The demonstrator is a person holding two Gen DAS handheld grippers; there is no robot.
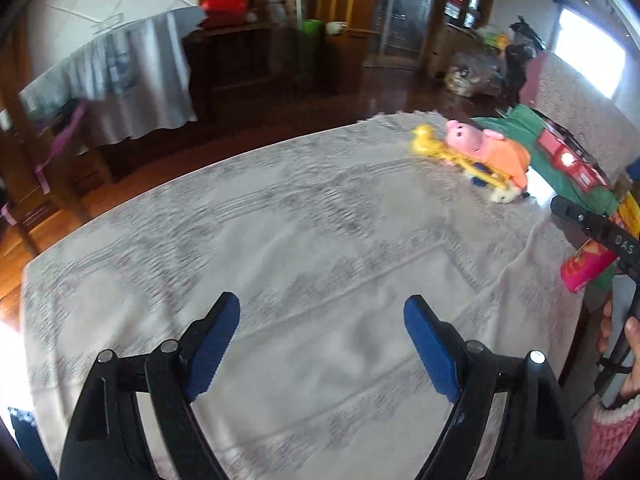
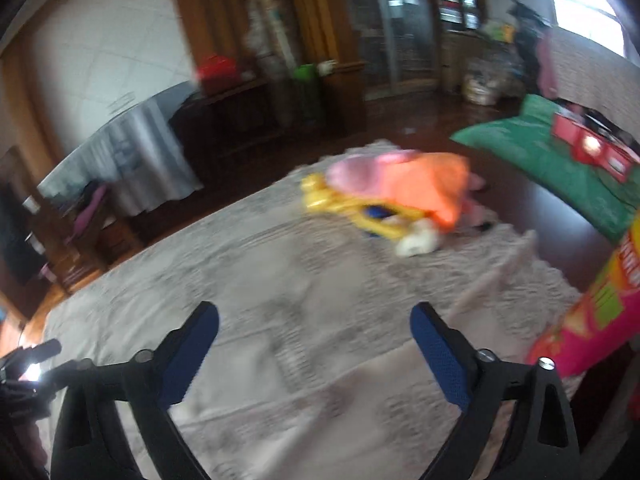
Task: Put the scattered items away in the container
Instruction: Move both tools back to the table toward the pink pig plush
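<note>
Room: wooden floor, dark wood cabinets along the back wall, glass doors at the upper middle of both views, a bright window at the upper right.
Desk: the desk (image 1: 280,240) carries a pale patterned grey cloth that fills the middle and lower frame in both views.
Toys: a pink plush pig (image 1: 486,144) in an orange dress lies on its side in the right-centre of the left wrist view, right against a yellow toy vehicle (image 1: 452,158) with blue parts; both rest on the cloth near its far edge. In the right wrist view the pair sits at centre frame, blurred.
Snack bag: a pink and yellow snack bag (image 2: 592,312) stands at the right edge of the right wrist view, at the cloth's edge.
Red box: a red box (image 1: 568,160) rests on a green cushion (image 1: 520,132), right of the toys, upper right in both views.
Container: I cannot tell which thing is the container.
Left gripper: the left gripper (image 1: 322,312) hovers above bare cloth at lower centre, jaws spread wide, nothing between them.
Right gripper: the right gripper (image 2: 314,320) is over the cloth, jaws released and empty, well short of the toys.
Other table: a second table (image 1: 120,72) draped in grey-blue cloth stands at the upper left.
</note>
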